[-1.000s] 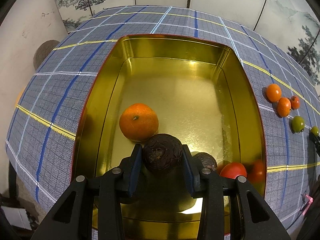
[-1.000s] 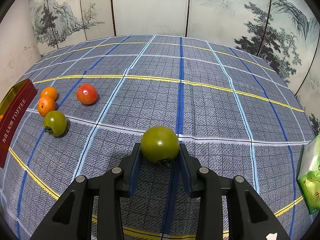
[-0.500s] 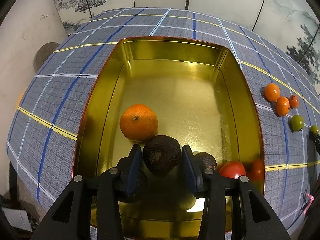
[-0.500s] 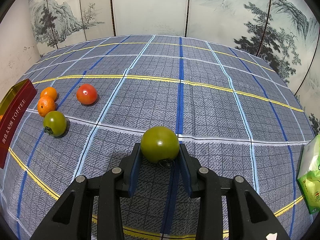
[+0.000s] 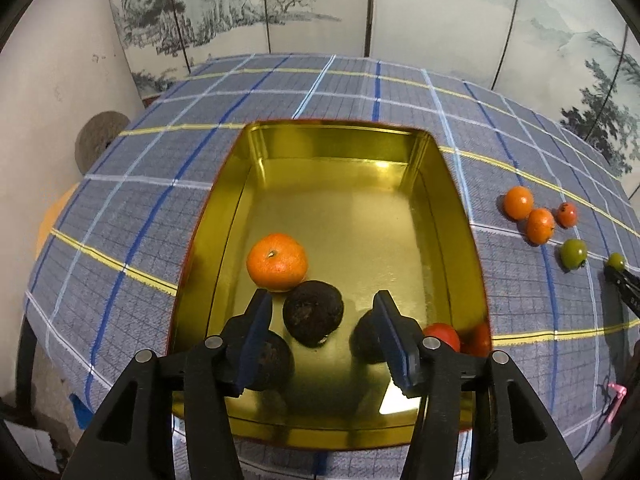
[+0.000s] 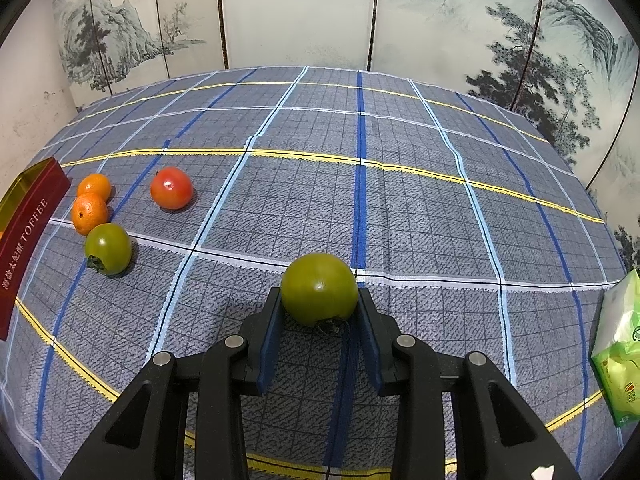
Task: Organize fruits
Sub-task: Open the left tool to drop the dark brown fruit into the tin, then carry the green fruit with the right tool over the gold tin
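Observation:
In the left wrist view a gold tin (image 5: pixel 452 216) holds an orange (image 5: pixel 277 262), a red tomato (image 5: pixel 442 336) and three dark brown fruits. One dark fruit (image 5: pixel 313 312) lies free on the tin floor between the pads of my left gripper (image 5: pixel 322 310), whose jaws are opening and touch nothing. The other two dark fruits (image 5: pixel 268 364) (image 5: pixel 366 340) are partly hidden behind the fingers. In the right wrist view my right gripper (image 6: pixel 319 300) is shut on a green tomato (image 6: pixel 319 288) low over the checked cloth.
On the cloth beside the tin's red side wall (image 6: pixel 28 236) lie two small oranges (image 6: pixel 94 187) (image 6: pixel 89 213), a red tomato (image 6: pixel 171 188) and another green tomato (image 6: pixel 108 249). A green packet (image 6: pixel 618 356) sits at the right edge. Painted screens stand behind the table.
My left jaws have spread apart and let go of the dark fruit, which now rests on the tin floor. The left gripper has drawn up and back. The right gripper has not moved.

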`<state>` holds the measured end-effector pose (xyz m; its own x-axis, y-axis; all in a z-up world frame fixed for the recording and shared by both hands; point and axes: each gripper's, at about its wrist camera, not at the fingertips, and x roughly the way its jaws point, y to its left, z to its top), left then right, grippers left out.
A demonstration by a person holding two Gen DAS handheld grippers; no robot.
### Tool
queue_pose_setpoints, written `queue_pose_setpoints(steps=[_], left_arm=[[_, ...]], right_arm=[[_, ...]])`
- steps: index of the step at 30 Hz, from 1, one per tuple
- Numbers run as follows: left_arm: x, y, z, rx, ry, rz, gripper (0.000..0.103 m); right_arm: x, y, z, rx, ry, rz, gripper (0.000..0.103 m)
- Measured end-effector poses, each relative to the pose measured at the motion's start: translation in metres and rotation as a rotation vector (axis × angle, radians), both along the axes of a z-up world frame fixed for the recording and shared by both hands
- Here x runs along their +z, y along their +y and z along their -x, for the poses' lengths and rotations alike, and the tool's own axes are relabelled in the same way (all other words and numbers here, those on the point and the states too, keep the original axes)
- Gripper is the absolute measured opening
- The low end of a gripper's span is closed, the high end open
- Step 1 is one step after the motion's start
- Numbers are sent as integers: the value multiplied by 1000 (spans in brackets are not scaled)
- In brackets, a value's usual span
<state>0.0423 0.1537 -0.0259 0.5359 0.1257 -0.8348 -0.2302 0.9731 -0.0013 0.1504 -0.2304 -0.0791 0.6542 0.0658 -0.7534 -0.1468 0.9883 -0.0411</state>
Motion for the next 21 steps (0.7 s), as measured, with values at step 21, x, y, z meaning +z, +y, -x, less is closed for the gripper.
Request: queue_pose_setpoints(steps=[21], left_arm=[[15, -6, 28, 0, -68, -36, 64]], right_arm=[[50, 74, 22, 172, -61, -51, 32]])
